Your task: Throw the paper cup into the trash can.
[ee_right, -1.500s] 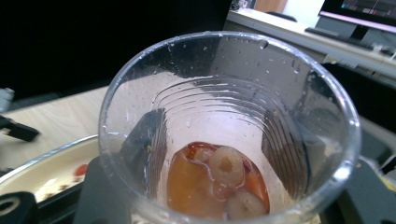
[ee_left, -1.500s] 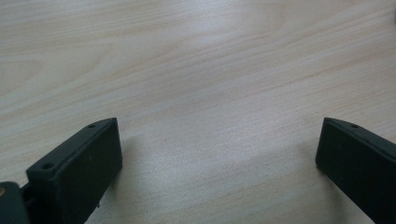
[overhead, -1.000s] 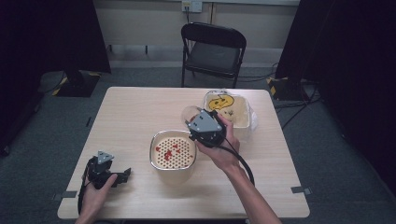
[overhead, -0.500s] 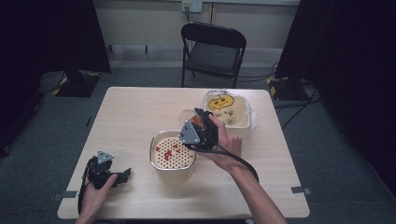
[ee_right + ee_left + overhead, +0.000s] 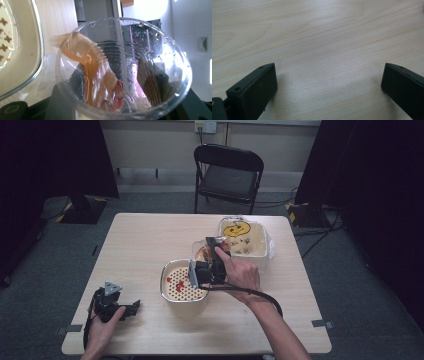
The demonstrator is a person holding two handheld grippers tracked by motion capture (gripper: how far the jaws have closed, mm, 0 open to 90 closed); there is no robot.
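Two grippers at work over a pale wooden table (image 5: 150, 235). On the person's right, right gripper (image 5: 210, 257) clamped around a clear plastic cup (image 5: 125, 70), jaws just now closing further with the cup between them. Cup tipped on its side, mouth toward that gripper's camera, orange-brown liquid (image 5: 95, 75) sliding along the lower wall with reddish bits (image 5: 118, 92) near the base. In the high view, cup (image 5: 202, 251) held just above the far right rim of a metal bowl with a perforated cream insert (image 5: 182, 287), red specks (image 5: 179, 284) scattered on the insert. Just beyond, toward the far right of the table, a cream tray (image 5: 250, 245) with a yellow face print, possibly wrapped in clear film, though too small to tell. Behind the table, a black folding chair (image 5: 227, 172).

At the near left corner, left gripper (image 5: 131, 309) low over bare wood, jaws spread wide, nothing between them, well apart from the bowl.
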